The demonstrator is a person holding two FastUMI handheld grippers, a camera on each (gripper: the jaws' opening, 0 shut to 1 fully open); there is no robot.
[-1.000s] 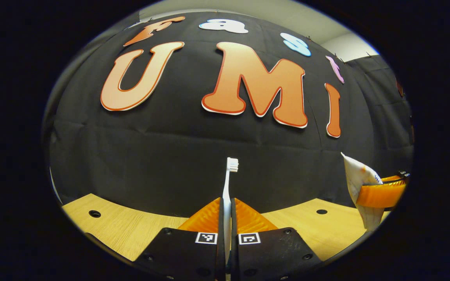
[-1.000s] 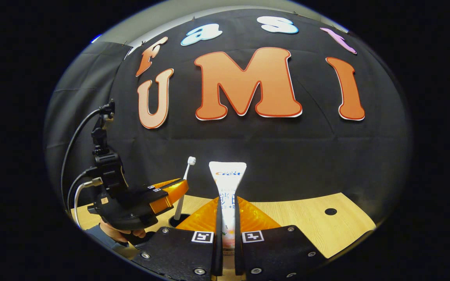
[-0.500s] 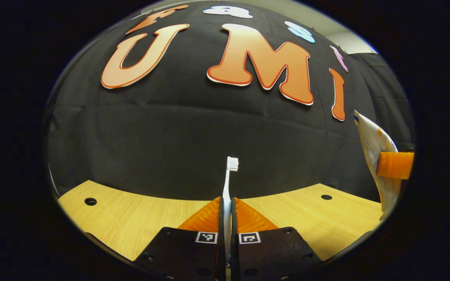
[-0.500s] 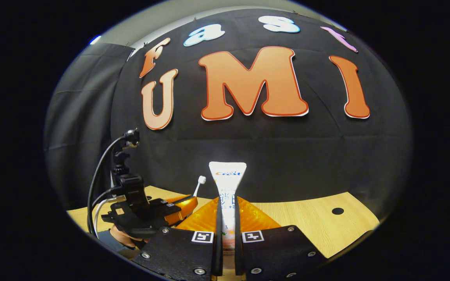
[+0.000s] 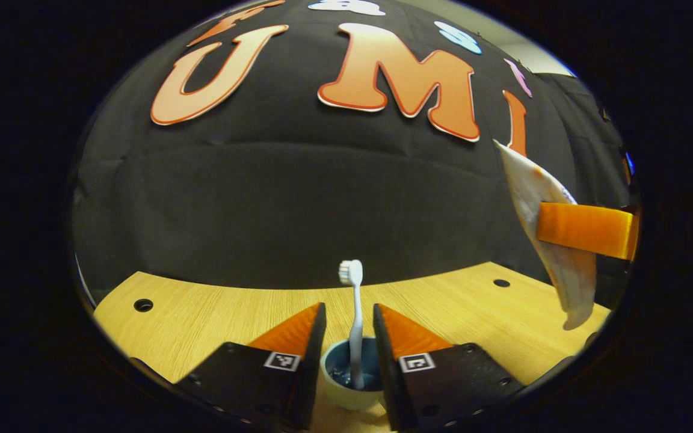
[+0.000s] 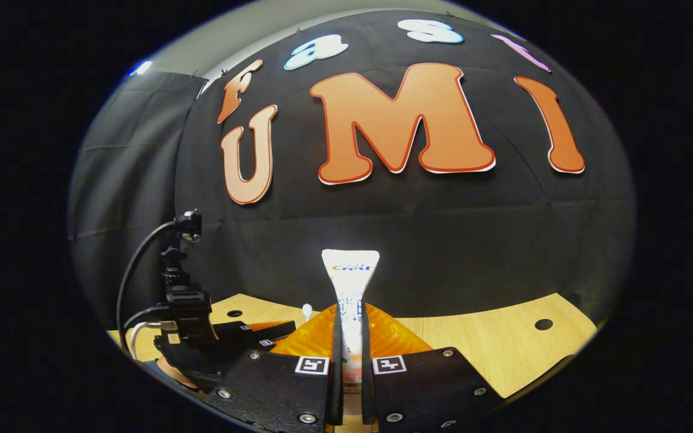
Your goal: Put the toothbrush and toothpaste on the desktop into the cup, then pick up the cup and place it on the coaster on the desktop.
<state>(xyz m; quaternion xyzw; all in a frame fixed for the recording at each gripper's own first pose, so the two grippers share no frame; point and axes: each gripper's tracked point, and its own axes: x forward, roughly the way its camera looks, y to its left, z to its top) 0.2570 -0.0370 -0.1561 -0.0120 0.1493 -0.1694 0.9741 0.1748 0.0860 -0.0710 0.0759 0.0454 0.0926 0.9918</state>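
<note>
In the left gripper view, a white toothbrush (image 5: 355, 319) stands upright, bristles up, inside a small pale cup with a blue inside (image 5: 346, 380) on the wooden desktop (image 5: 202, 325). My left gripper (image 5: 349, 328) is open, its fingers on either side of the cup and apart from the brush. At the right edge hangs the white toothpaste tube (image 5: 548, 228), clamped in the other gripper's finger (image 5: 587, 230). In the right gripper view, my right gripper (image 6: 349, 328) is shut on the upright toothpaste tube (image 6: 350, 282). The left gripper (image 6: 226, 340) sits low at the left, with the toothbrush head (image 6: 307, 310) just above it.
The wooden desktop (image 6: 491, 349) has round holes near its back edge (image 5: 142, 305) (image 6: 542, 324). The black cloth wall rises close behind. A cable (image 6: 142, 264) and a small mount rise from the left gripper, and part of a hand (image 6: 172, 373) shows under it.
My left gripper went from shut on the toothbrush to open; the brush now stands in the cup. The left gripper has dropped lower. The right gripper still holds the toothpaste, nearer the left gripper.
</note>
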